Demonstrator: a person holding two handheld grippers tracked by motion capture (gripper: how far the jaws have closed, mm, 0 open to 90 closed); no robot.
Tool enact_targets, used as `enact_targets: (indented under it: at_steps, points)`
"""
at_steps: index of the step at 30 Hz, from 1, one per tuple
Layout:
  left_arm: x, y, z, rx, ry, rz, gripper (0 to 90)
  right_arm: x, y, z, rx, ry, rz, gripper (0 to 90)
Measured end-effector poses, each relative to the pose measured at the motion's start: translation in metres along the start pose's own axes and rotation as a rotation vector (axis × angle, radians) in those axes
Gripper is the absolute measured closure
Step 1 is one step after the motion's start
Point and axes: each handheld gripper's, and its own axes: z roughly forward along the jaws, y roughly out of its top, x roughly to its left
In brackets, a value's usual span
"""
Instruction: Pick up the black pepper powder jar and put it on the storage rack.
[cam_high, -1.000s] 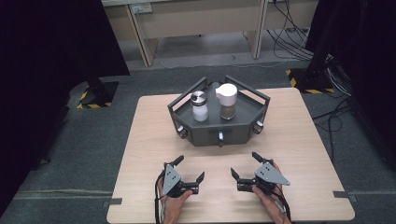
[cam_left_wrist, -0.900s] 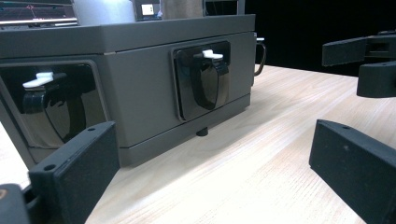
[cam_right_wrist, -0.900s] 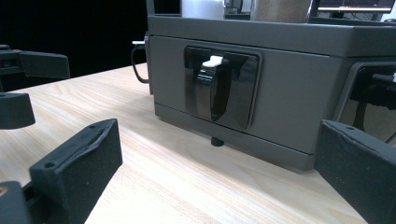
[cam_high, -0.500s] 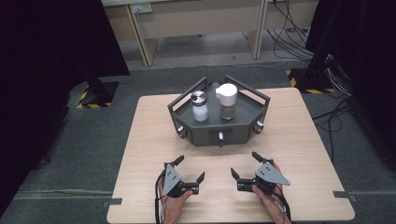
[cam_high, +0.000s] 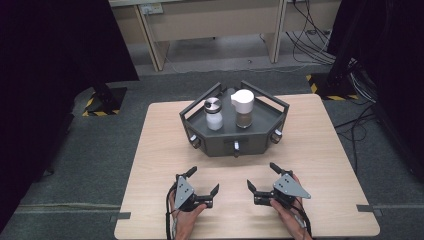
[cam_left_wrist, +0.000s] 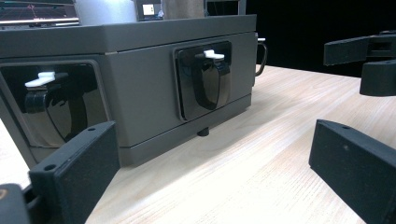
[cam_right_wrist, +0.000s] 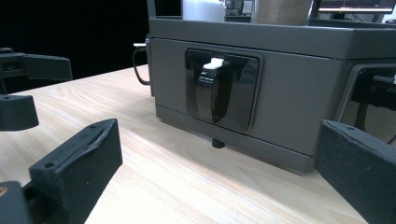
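high view: dark grey angular tray (cam_high: 260, 142) with two jars, both grippers' jaws apart, empty

Your bench (cam_high: 320, 150): light wood top, sits on grey carpet floor (cam_high: 100, 150). Beyond bench far edge: pale desk (cam_high: 215, 22) with two slanted legs, wall socket (cam_high: 148, 9) on its front. Right of that desk: loose cables (cam_high: 310, 42) on floor. Black curtains (cam_high: 50, 60) hang left and right of bench. Stand feet with yellow-black hazard tape (cam_high: 102, 102) on floor at both far corners of bench. Grey tape strips (cam_high: 367, 207) on floor by near corners.
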Motion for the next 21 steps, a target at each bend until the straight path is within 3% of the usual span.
enact_targets:
  at_steps: [21]
  points:
    - [0.0002, -0.0003, -0.0004, -0.001, 0.005, -0.001, 1.4, -0.001, 0.0003, -0.001, -0.003, -0.005, 0.004, 1.5]
